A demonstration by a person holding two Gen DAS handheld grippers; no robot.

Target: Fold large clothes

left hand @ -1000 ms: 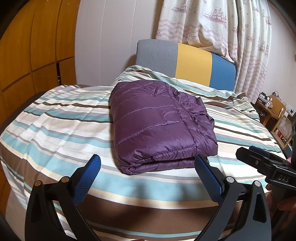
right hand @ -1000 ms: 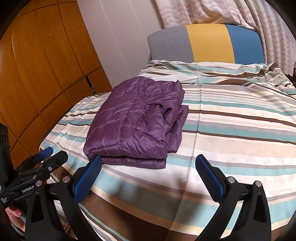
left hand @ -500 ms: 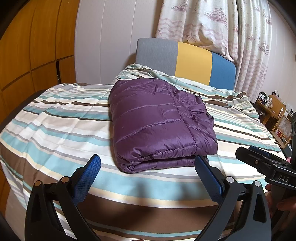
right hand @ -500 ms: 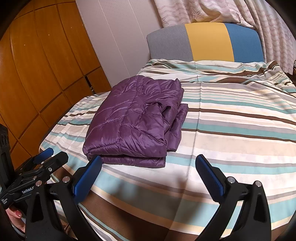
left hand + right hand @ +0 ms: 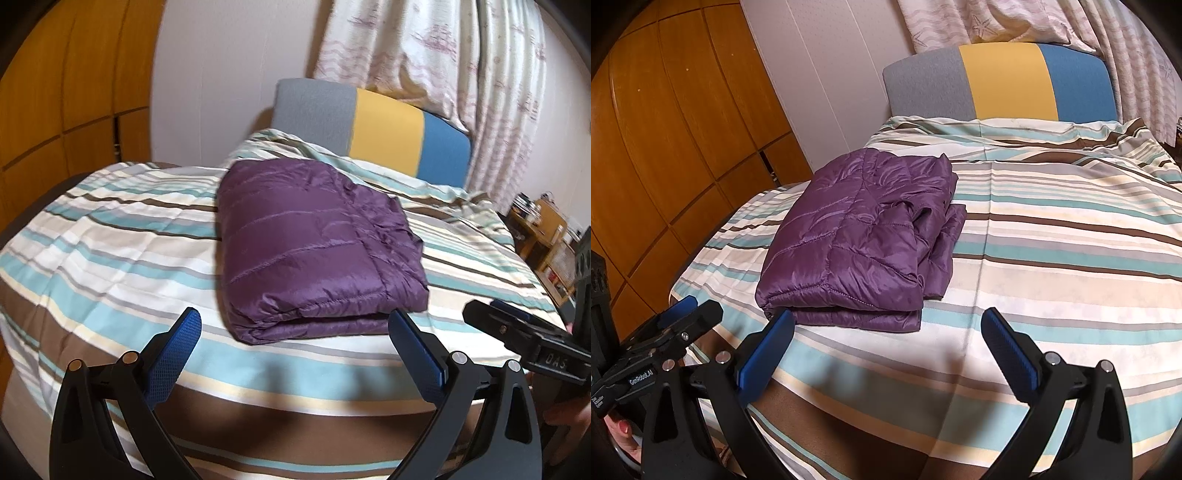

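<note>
The left hand-held gripper [image 5: 295, 332] hovers low over the near edge of the bed [image 5: 110, 258] with its blue-padded fingers spread wide and nothing between them. Straight ahead of it, just past the fingertips, lies the purple quilted jacket [image 5: 314, 251], folded into a thick rectangular bundle on the striped bedcover, its folded edge facing the gripper. The right finger's tip sits close to the bundle's near right corner; whether it touches cannot be told.

The right hand-held gripper [image 5: 886, 332] is likewise spread wide and empty. From it, the jacket [image 5: 864, 243] lies ahead and to the left, its near edge just beyond the left fingertip [image 5: 775, 336], while bare bedcover fills the space ahead of the right finger. Each gripper shows at the edge of the other's view, side by side. A grey, yellow and blue headboard [image 5: 1001, 81] stands beyond the jacket.
</note>
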